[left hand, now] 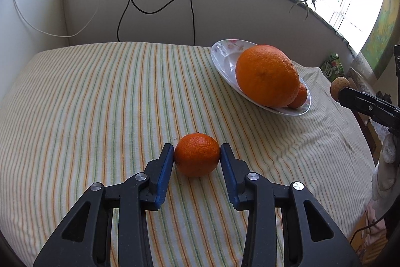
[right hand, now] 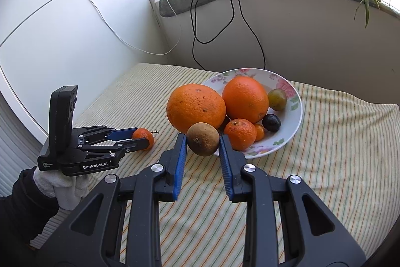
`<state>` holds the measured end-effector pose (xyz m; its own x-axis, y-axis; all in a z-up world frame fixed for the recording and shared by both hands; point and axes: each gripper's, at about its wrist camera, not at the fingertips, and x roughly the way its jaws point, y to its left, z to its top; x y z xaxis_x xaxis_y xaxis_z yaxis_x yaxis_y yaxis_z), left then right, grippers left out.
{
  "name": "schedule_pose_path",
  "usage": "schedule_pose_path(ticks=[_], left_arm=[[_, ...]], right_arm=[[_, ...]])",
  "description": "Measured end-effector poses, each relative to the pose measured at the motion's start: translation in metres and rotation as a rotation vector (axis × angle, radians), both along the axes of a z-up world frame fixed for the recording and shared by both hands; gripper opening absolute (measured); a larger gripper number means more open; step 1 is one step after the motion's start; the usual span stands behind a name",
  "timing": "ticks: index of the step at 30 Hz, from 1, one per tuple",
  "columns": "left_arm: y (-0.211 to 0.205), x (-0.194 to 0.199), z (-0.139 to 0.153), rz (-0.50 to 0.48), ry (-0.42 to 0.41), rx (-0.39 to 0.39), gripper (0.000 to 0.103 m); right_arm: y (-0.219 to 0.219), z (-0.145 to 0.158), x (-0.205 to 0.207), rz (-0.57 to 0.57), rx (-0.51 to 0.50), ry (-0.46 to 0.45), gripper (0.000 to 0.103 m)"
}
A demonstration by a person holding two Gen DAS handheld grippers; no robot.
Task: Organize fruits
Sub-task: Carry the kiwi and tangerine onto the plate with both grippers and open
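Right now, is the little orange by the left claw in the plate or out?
Out. The little orange sits on the striped cloth between the left claw, away from the plate.

White lettering reading "GenRobot.AI" runs along the front edge of the black body of the left claw [right hand: 140, 138], seen from the right wrist view. Just left of that brand name, on the same black body, sits a smaller white label in three short lines that appears to read "Data Acquisition System", though it is small. In the left wrist view, a green package [left hand: 332, 66] beyond the floral plate [left hand: 220, 59] carries white characters too small and blurred to read.
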<state>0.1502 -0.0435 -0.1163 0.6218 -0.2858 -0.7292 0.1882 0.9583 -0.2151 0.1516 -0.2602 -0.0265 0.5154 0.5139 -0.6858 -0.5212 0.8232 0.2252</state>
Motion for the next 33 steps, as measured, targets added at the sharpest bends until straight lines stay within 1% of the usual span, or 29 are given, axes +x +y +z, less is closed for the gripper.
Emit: schedule_pose_path(ticks=[6, 13, 22, 33], left_arm=[[0.003, 0.001, 0.007, 0.004, -0.010, -0.021, 0.036], [0.002, 0.011, 0.033, -0.011, -0.059, -0.030, 0.036], [-0.010, 0.036, 0.062, -0.034, -0.120, -0.022, 0.036], [-0.029, 0.070, 0.077, -0.064, -0.160, -0.011, 0.036]], right_arm=[[-0.004, 0.002, -0.002, -0.011, 0.004, -0.003, 0.027], [-0.012, 0.005, 0.004, -0.039, 0.006, -0.006, 0.027], [-0.026, 0.004, 0.019, -0.080, -0.008, -0.017, 0.027], [-0.043, -0.006, 0.043, -0.123, -0.014, -0.009, 0.027]])
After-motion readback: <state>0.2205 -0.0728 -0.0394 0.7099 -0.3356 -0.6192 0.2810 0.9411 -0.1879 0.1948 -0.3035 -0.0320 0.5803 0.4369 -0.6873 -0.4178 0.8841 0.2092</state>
